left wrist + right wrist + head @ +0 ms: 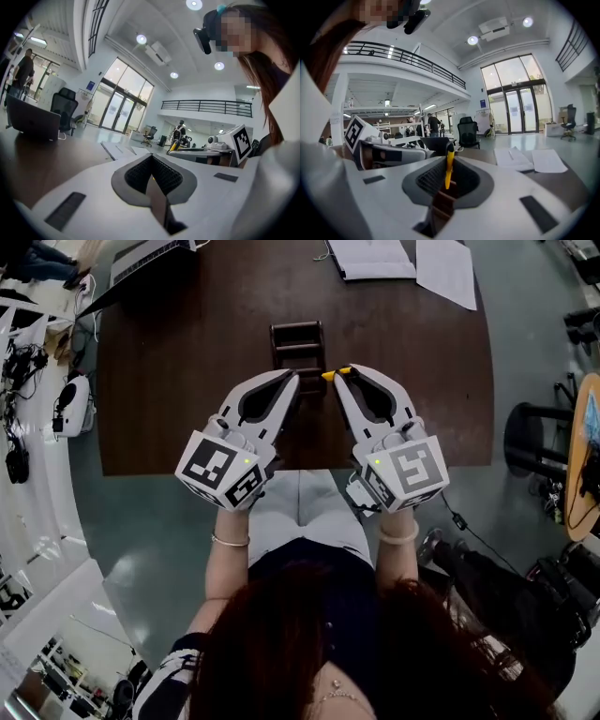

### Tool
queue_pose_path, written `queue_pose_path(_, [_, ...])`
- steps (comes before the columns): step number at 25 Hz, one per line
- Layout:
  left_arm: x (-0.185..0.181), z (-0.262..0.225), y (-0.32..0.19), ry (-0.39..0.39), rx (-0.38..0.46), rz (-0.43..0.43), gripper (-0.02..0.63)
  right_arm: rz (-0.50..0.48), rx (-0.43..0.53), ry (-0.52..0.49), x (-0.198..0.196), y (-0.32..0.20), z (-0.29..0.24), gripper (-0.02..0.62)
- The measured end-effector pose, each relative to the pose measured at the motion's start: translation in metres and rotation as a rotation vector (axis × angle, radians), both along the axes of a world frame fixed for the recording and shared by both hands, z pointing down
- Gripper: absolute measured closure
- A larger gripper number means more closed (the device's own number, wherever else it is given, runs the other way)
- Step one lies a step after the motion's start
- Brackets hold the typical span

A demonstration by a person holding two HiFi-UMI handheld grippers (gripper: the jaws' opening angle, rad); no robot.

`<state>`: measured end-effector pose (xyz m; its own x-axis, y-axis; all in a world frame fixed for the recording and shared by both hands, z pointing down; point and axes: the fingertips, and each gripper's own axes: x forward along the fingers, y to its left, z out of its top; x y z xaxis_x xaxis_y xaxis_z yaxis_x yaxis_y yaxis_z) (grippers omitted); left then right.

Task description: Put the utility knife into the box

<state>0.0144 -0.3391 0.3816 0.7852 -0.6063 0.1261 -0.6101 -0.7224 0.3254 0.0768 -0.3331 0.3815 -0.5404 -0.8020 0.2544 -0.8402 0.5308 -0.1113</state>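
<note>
A yellow utility knife [329, 375] sticks out sideways from the tips of my right gripper [345, 373], which is shut on it. In the right gripper view the yellow knife [449, 169] stands upright between the closed jaws of the right gripper [450, 158]. The dark brown wooden box [298, 342] with open compartments sits on the table just beyond both gripper tips. My left gripper [292, 381] is shut with nothing in it, close beside the right one. In the left gripper view the left gripper [151, 158] has its jaws pressed together.
The brown table [178, 381] carries white papers [446, 272] and a booklet [371, 258] at the far edge, and a laptop [141, 257] at the far left. A dark stool [533, 434] stands right of the table. The table's front edge runs just under the grippers.
</note>
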Motion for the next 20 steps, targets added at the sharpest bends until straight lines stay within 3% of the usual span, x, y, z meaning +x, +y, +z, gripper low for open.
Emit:
queue_pose_path(11, [0.002, 0.074, -0.005, 0.014, -0.118, 0.01, 0.604, 0.023, -0.154, 0.027, -0.003, -0.013, 0.102, 0.543])
queue_pose_path(20, [-0.002, 0.108, -0.01, 0.018, -0.177, -0.008, 0.604, -0.012, -0.191, 0.064, -0.02, -0.016, 0.146, 0.543])
